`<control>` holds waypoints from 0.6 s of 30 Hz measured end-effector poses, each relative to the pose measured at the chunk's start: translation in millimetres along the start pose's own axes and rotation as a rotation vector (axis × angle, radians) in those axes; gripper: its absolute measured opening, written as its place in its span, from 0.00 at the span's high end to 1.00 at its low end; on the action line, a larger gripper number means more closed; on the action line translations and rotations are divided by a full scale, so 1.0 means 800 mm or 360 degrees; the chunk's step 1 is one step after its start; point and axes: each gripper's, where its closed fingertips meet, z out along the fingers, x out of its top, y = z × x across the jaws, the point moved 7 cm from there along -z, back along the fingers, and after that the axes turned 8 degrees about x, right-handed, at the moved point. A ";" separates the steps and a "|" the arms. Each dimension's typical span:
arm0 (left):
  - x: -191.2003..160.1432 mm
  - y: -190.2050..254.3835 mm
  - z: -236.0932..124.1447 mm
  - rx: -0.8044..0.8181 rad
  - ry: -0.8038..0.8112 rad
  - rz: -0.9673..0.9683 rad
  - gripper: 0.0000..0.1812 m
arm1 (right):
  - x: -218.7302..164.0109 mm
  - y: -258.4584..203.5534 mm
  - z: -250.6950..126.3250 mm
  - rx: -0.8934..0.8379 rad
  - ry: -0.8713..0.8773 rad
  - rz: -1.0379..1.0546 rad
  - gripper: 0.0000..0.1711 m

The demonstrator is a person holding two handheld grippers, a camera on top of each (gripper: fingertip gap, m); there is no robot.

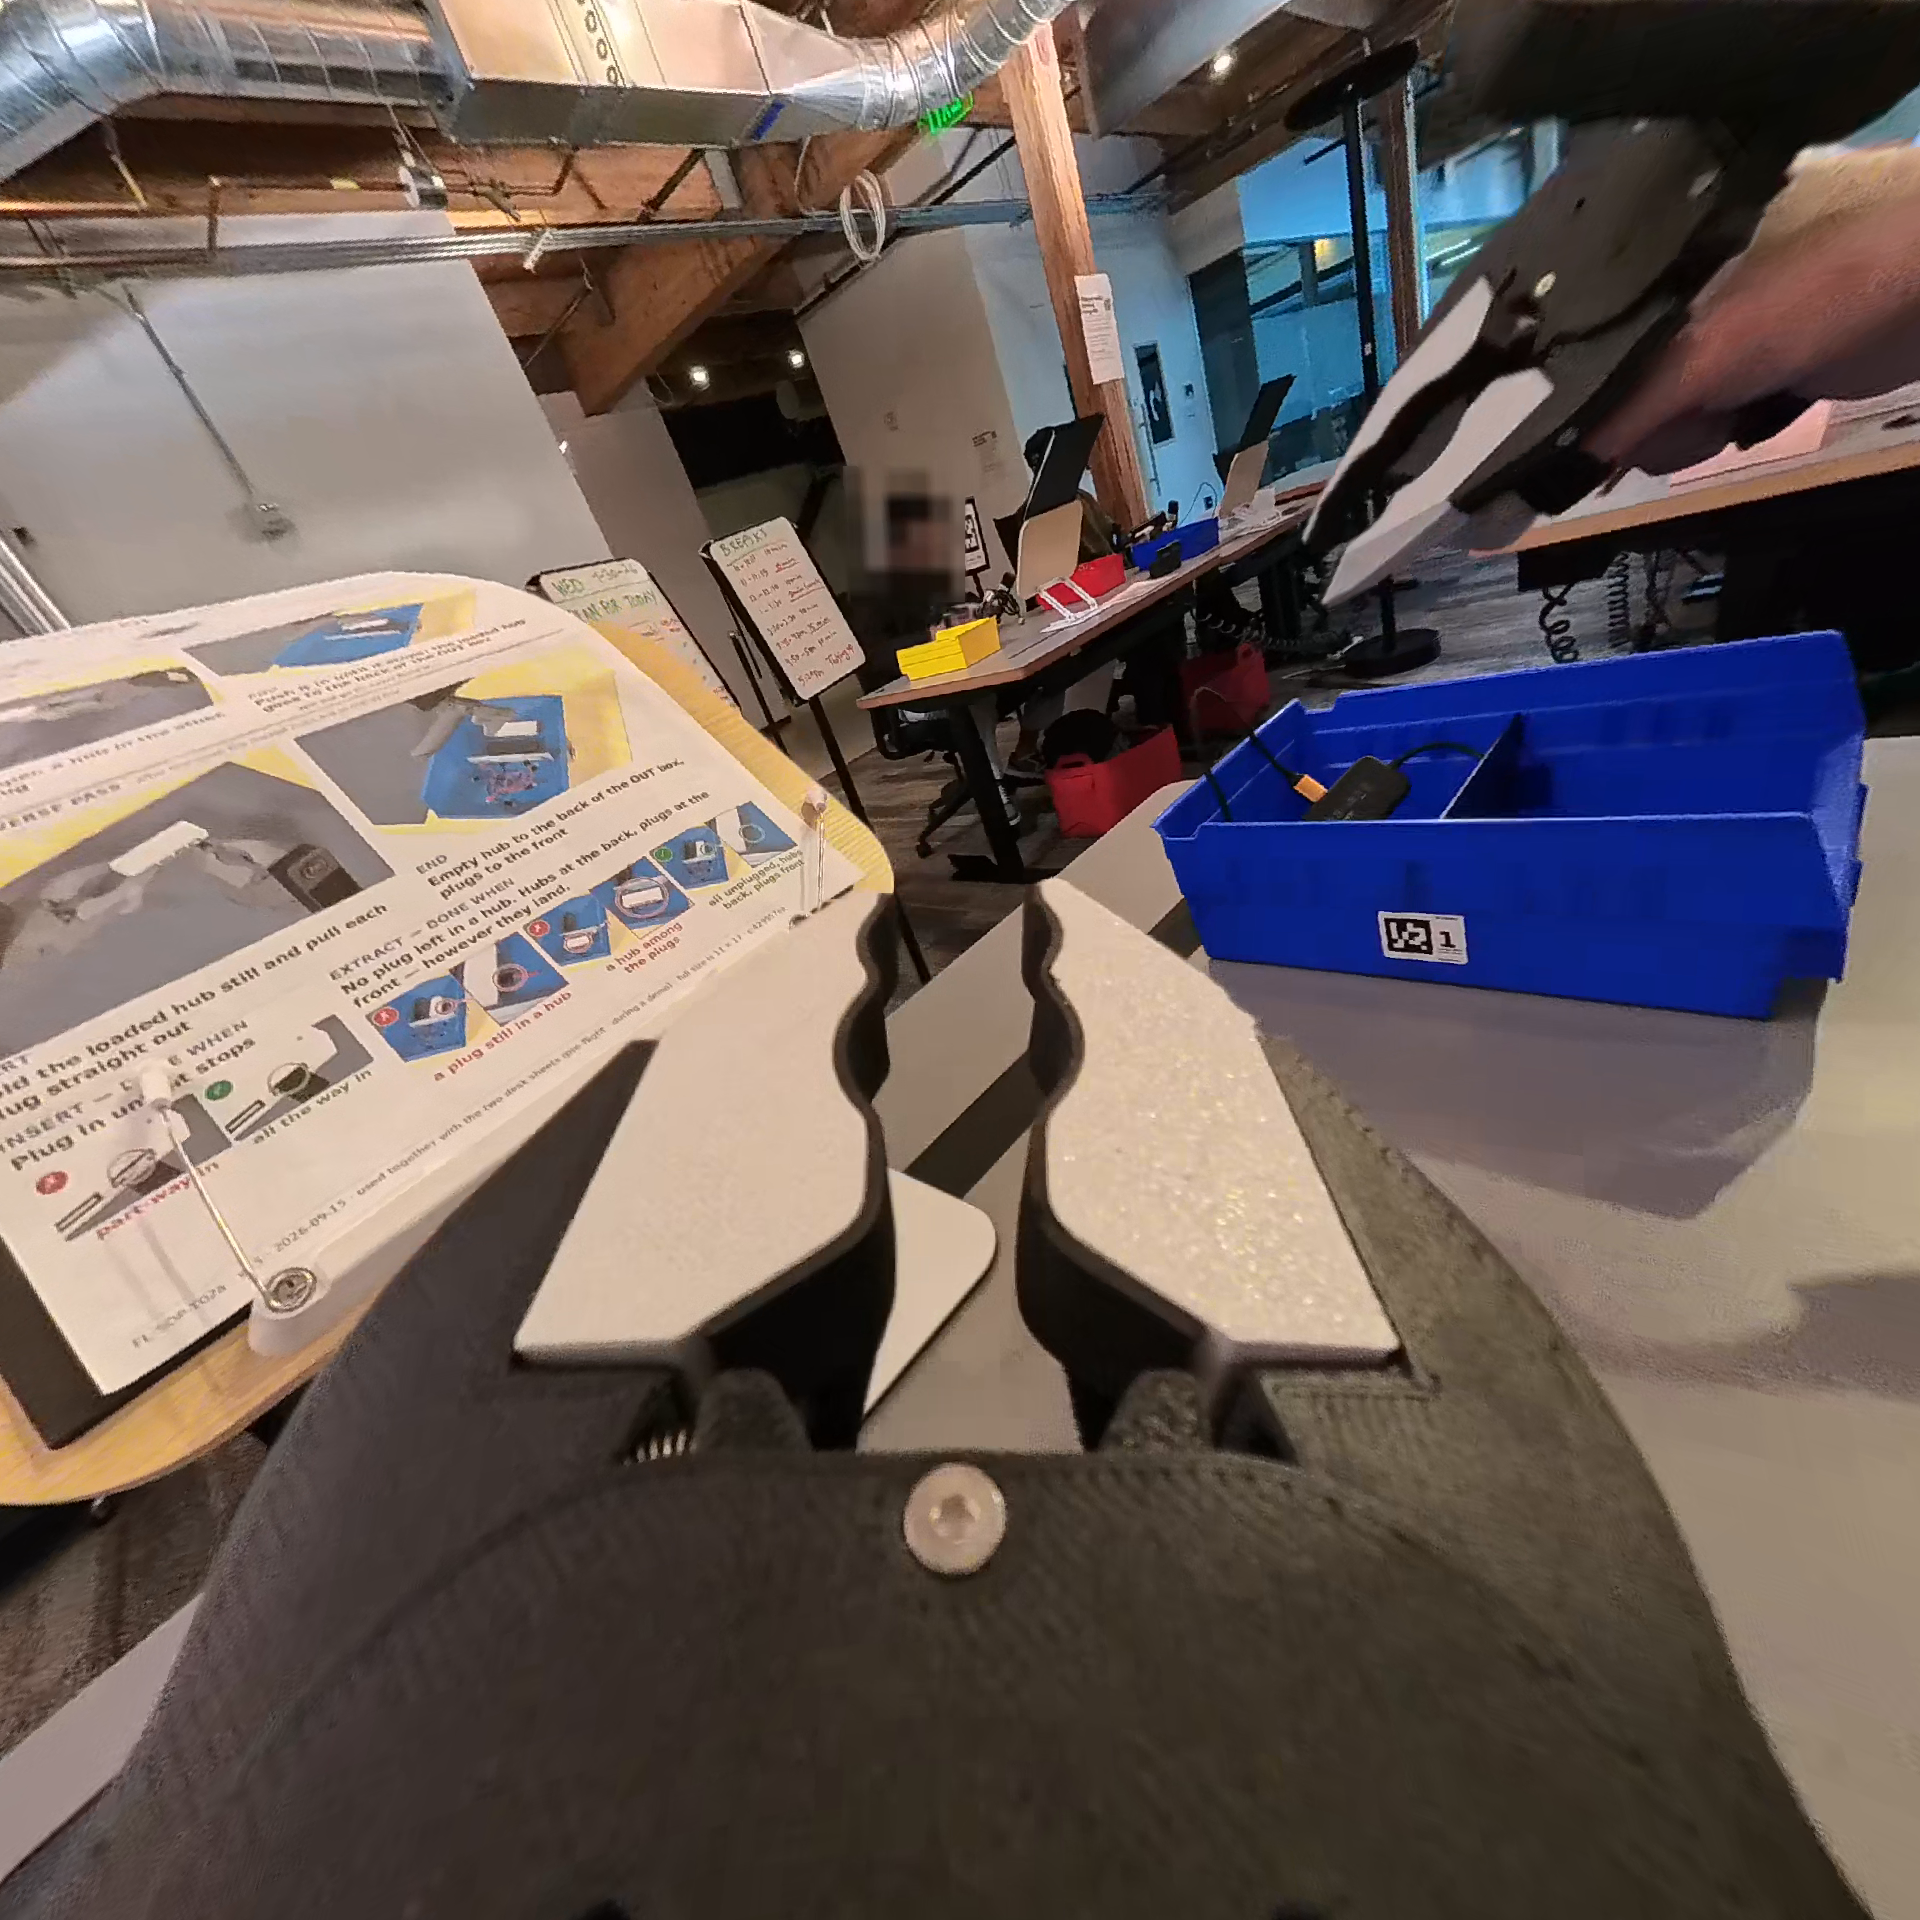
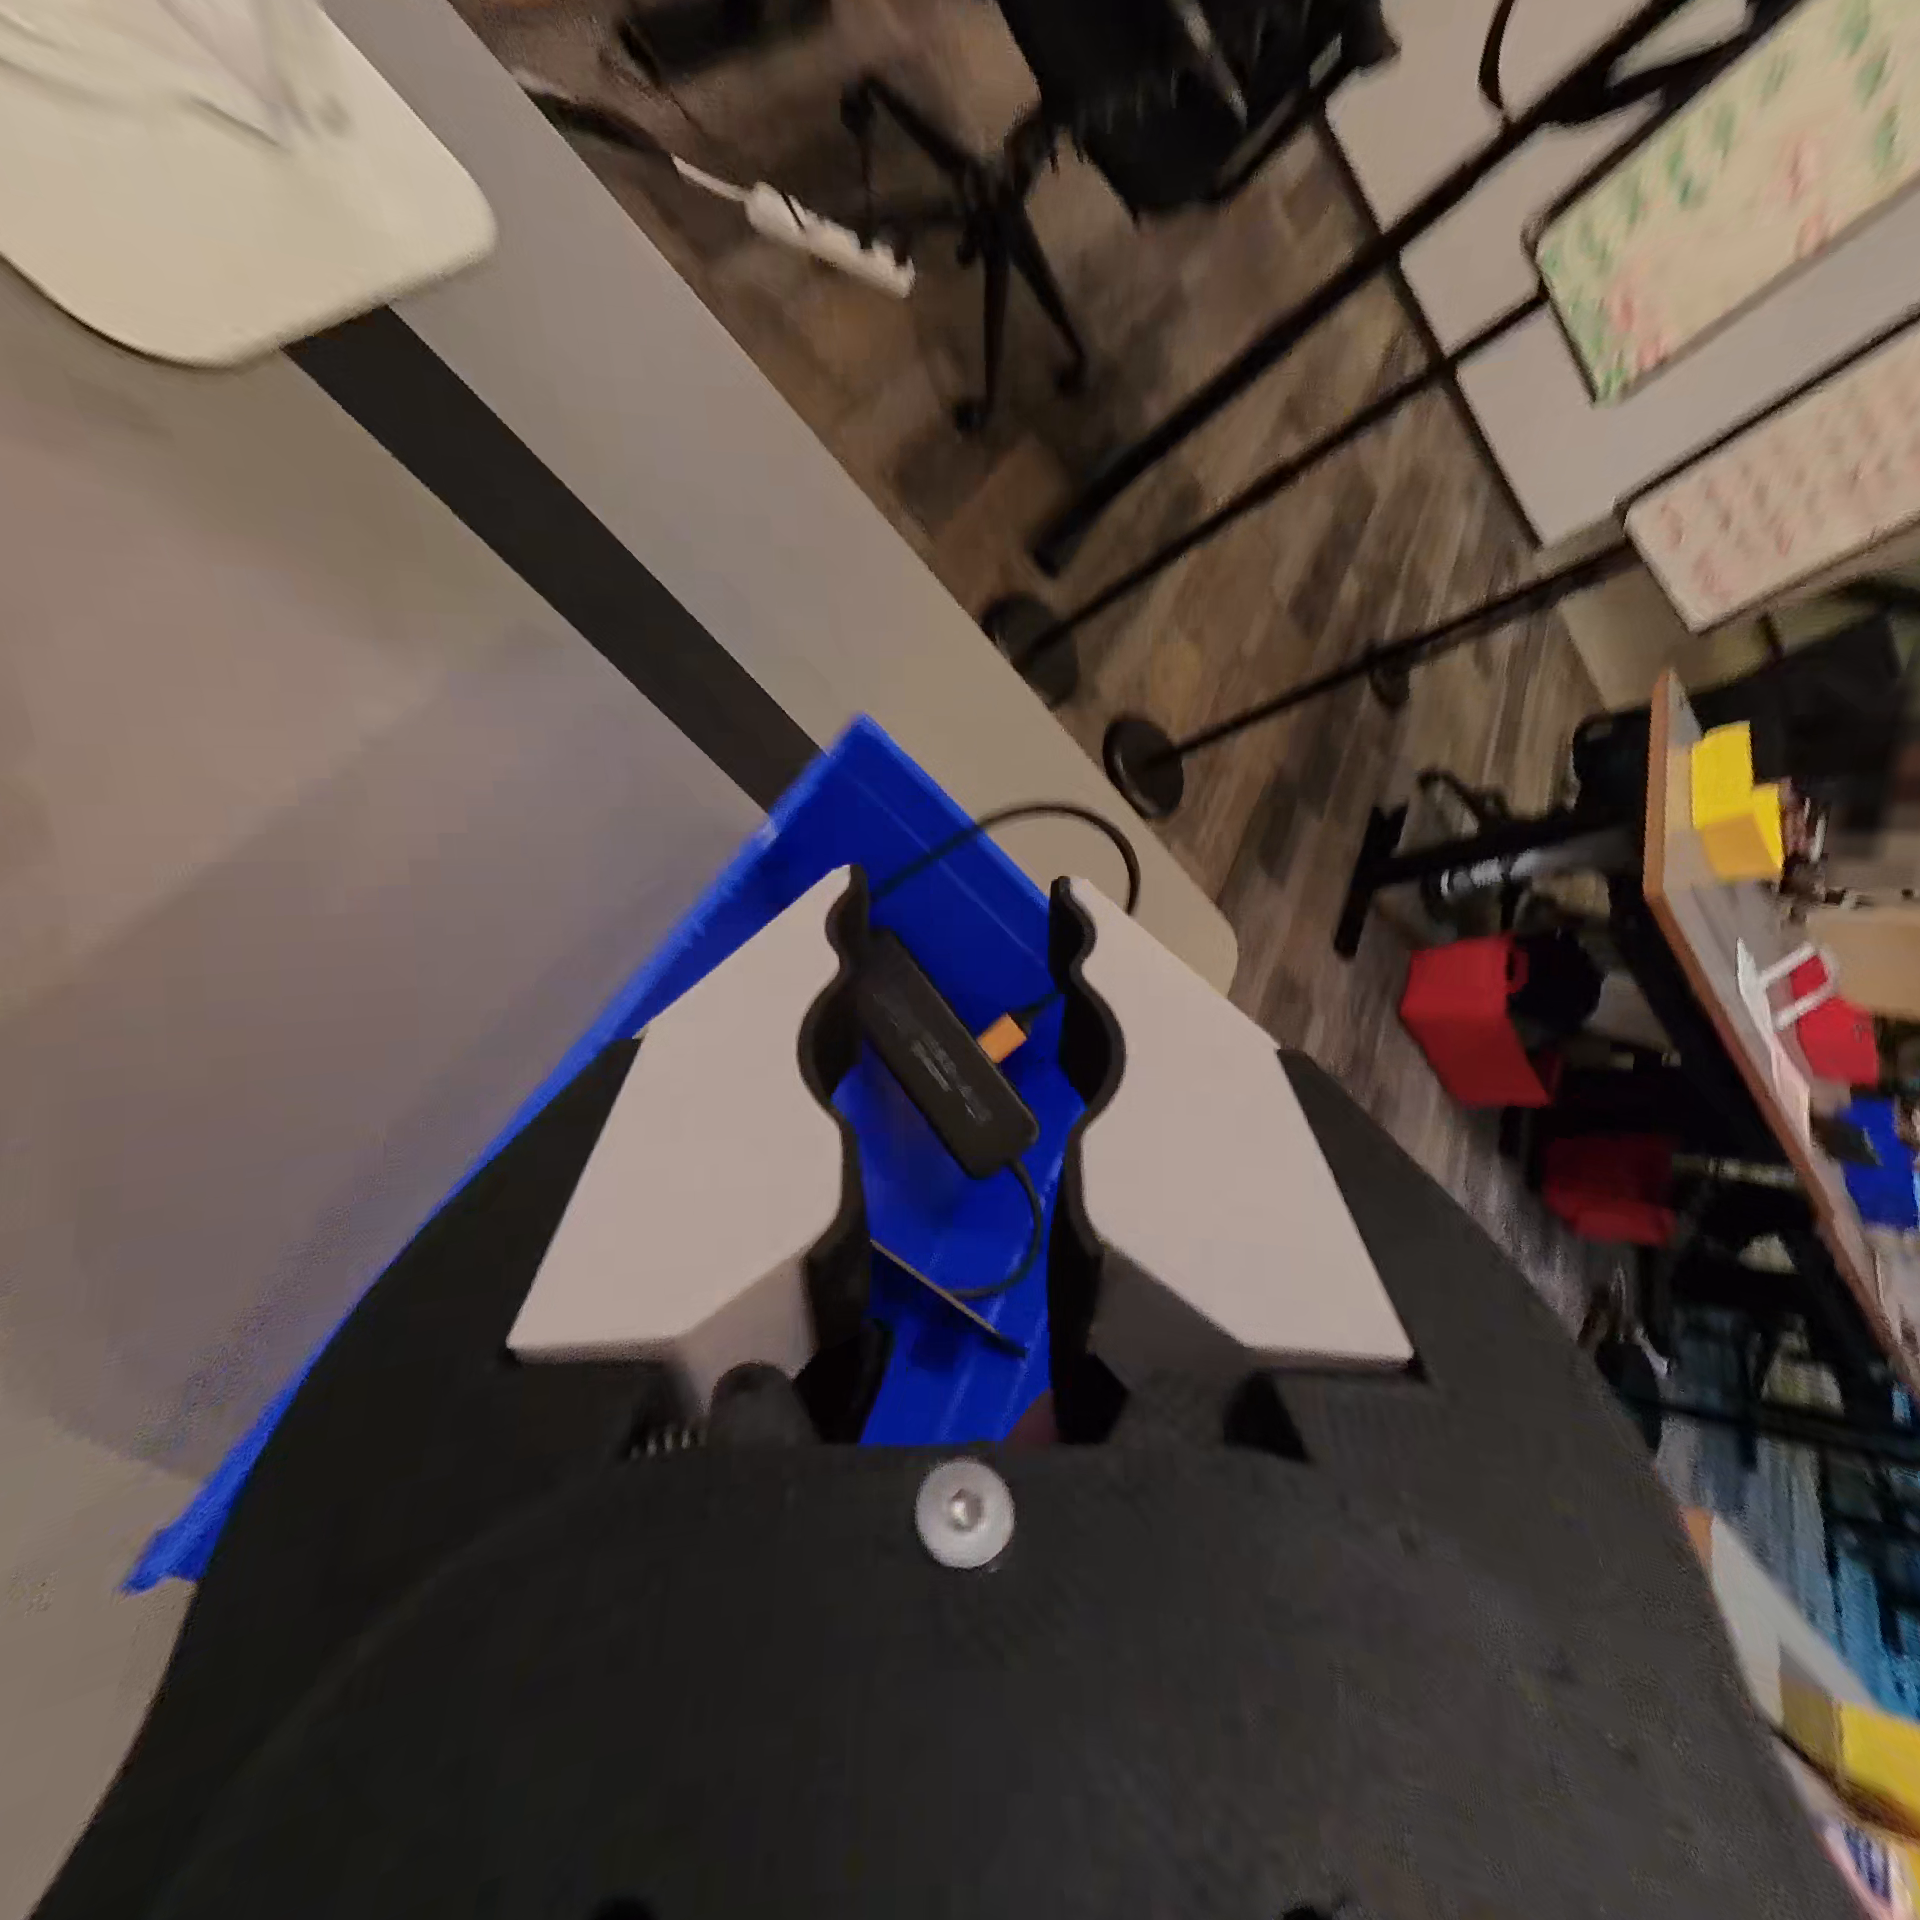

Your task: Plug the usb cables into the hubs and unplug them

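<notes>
The left gripper [image 1: 956, 935] hovers low over the grey table [image 1: 1558, 1195], its jaws a narrow gap apart with nothing between them. The right gripper [image 2: 956, 914] is poised above the blue bin [image 1: 1507, 883], pointing down into it, jaws parted wider and also empty; in the left wrist view it shows at upper right, held by a person's hand [image 1: 1787, 343], well above the bin.

Judging from this, the task is at an early stage: neither gripper has hold of anything. An orange plug [image 2: 1003, 1039] lies against the side of the hub [image 2: 951, 1049], but whether it is seated in a port or merely beside it cannot be told. Picking up the hub looks like the step at hand.

The hub is a slim black bar lying flat in the bin's left compartment, beside a divider wall [image 1: 1481, 774]. A thin black cable [image 2: 1023, 1236] leaves one end and curls on the bin floor; another loops over the bin's rim onto the table.

To the left stands an instruction sheet [image 1: 364, 883] propped on a stand.
</notes>
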 end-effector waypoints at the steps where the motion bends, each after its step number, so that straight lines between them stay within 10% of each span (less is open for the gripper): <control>1: 0.001 0.000 0.000 -0.0003 0.0006 0.0000 0.88 | 0.014 -0.012 -0.008 0.0007 0.0056 -0.0025 0.81; 18: 0.058 -0.034 -0.028 0.0100 0.0062 0.0145 0.87 | 0.087 -0.089 -0.058 0.0040 0.0583 -0.0027 0.83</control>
